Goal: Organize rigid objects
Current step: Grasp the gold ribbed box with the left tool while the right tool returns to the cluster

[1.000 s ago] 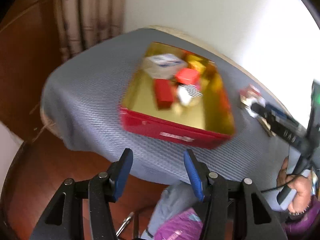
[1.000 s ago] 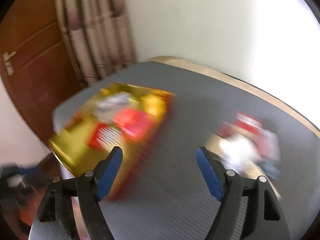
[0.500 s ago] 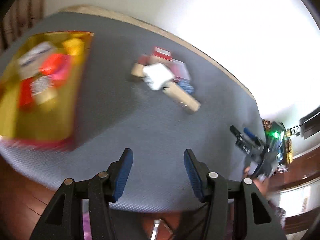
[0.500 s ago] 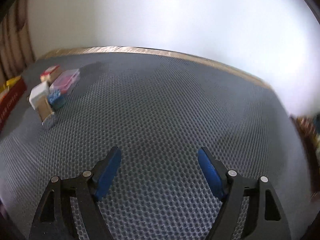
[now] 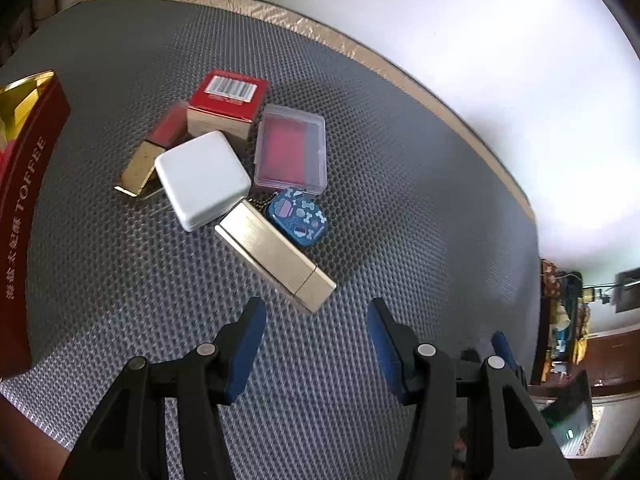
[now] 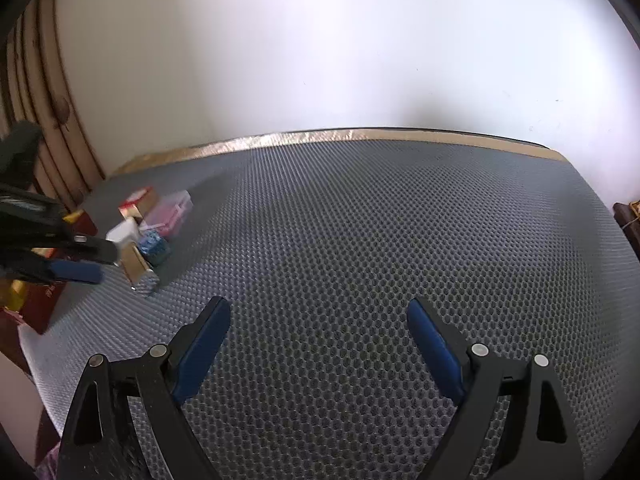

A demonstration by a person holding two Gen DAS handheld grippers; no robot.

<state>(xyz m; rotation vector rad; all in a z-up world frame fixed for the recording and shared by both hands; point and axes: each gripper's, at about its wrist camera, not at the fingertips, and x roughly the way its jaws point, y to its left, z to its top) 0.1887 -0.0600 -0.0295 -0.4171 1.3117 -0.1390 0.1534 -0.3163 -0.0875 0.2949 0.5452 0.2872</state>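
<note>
lying just beyond spread left jaws, gold box (image 5: pixel 275 255), right jaws opening, empty

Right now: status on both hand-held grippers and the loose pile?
Left hand-held gripper open, empty, over the gold box. Right hand-held gripper empty, jaws opening over bare mat. White box crowds the gold box's far end.
</note>
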